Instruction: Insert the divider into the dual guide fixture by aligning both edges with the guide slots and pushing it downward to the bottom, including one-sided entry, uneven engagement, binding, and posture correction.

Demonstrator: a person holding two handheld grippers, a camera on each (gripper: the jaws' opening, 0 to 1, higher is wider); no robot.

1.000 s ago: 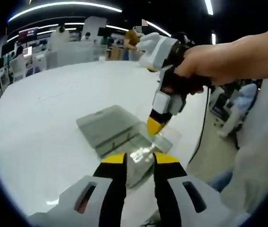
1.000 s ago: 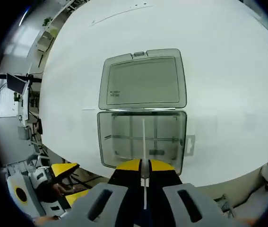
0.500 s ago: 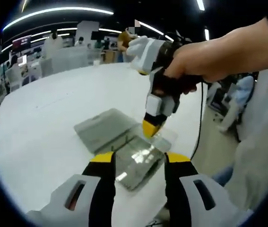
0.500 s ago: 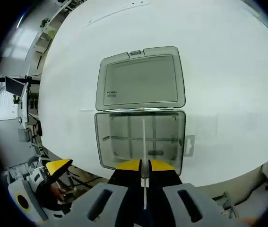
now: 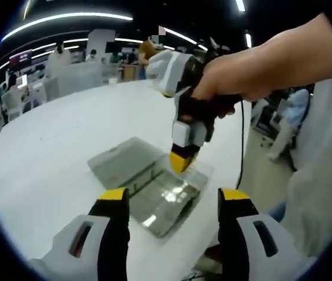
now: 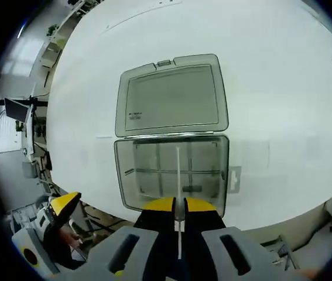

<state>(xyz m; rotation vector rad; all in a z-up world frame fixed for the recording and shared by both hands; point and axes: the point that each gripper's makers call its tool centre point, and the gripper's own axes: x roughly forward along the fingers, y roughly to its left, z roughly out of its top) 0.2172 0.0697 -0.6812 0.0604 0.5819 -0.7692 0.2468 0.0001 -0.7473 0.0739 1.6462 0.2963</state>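
Divider (image 6: 178,175) pinched edge-on by right tool (image 6: 175,204) over open fixture box (image 6: 171,175); left tool (image 5: 171,199) wide open, empty

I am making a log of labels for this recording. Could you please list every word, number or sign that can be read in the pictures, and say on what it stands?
Small dark print on the grey translucent plastic lid of the open clear plastic compartment box, near one corner: too small and blurred to read.
Lit screens in the background of the left gripper view: blurred, unreadable.
No other text is legible.
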